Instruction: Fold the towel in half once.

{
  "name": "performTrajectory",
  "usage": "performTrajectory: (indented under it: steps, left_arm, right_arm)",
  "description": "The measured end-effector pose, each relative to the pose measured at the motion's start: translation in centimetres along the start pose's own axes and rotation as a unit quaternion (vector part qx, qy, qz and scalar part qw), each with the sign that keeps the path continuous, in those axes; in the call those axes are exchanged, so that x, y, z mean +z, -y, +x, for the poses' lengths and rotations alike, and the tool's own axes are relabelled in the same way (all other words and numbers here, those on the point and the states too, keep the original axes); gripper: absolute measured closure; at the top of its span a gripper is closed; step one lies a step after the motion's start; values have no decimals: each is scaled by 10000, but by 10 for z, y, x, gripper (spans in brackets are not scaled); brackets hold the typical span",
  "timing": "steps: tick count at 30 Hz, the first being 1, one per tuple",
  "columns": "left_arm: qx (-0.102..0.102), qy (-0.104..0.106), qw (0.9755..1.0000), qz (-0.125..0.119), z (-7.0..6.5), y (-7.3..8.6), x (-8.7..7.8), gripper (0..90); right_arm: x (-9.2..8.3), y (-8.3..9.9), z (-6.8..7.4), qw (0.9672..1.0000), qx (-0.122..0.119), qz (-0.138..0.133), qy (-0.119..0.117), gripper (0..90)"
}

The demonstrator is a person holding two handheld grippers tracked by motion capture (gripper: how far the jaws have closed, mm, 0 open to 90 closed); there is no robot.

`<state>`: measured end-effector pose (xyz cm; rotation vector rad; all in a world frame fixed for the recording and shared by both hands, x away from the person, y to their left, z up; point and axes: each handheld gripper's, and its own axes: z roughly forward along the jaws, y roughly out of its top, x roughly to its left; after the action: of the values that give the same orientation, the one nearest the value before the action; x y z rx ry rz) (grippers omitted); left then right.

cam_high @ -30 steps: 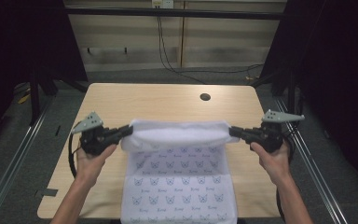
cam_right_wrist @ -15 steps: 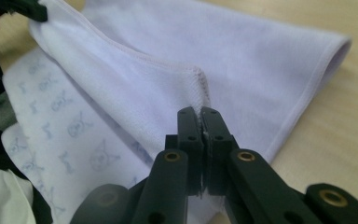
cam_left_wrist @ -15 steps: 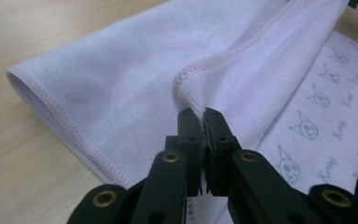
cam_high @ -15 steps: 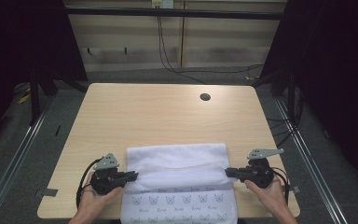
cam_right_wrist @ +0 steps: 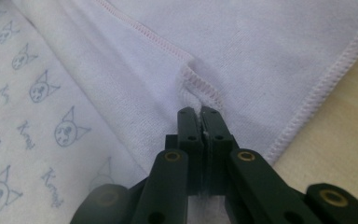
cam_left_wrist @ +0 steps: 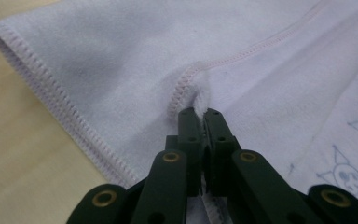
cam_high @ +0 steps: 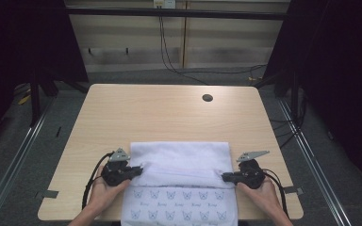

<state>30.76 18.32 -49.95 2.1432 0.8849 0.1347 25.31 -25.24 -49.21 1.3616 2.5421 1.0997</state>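
A white towel (cam_high: 181,176) lies folded at the near edge of the table (cam_high: 169,113). The left gripper (cam_left_wrist: 199,114) and right gripper (cam_right_wrist: 199,112) each pinch a stitched corner, jaws closed tight on the cloth between them.

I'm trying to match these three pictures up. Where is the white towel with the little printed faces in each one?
High view: the towel lies at the table's near edge, between both grippers.
Left gripper view: the towel spreads ahead of the jaws, which pinch its hem.
Right gripper view: the towel lies ahead, its hem pinched too.
Shared landmark: the printed faces.
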Motion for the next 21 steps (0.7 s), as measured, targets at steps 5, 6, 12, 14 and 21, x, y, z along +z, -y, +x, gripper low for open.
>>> performTrajectory:
  steps: [5, 6, 12, 14, 21]
  left_arm:
    - [107, -329, 9994, 11, 19, -26, 22, 873]
    - [107, -329, 9994, 11, 19, -26, 22, 872]
    - [-385, -409, 9984, -102, 48, -48, 41, 872]
    - [-314, -604, 9977, 2, 55, -58, 46, 872]
    - [-609, -652, 9959, -141, 79, -69, 56, 872]
  right_arm:
    - [10, -15, -10, 9996, 21, -100, 263, 882]
    - [11, -18, -12, 9996, 25, -83, 282, 881]
    - [25, -40, -30, 9988, 95, -148, 463, 882]
    - [31, -51, -38, 9982, 135, -144, 559, 882]
    - [54, -87, -68, 9961, 345, -276, 764, 882]
